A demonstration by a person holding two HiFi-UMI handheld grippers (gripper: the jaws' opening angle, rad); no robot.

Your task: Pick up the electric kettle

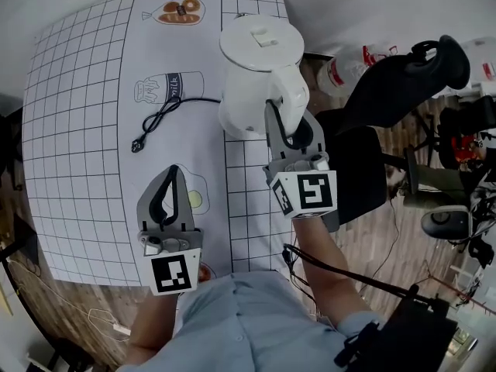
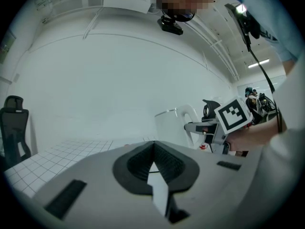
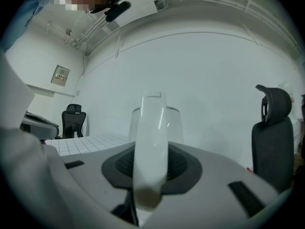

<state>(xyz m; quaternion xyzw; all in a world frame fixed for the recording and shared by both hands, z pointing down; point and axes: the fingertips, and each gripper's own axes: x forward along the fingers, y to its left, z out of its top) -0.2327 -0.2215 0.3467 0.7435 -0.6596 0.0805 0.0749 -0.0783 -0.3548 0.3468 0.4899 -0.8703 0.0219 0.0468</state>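
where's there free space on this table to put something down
The wide gridded stretch of the white table mat, left of the black power cord and the left gripper, is bare. It is crowded on the right, where the right gripper grips the white electric kettle by the mat's edge.

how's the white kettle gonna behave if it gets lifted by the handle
Likely rigid: the kettle looks like a hard white plastic shell. Held only by its side handle in the right tongs, its body may sag away from the grip. The glossy handle could slip, and the black cord running towards it might drag.
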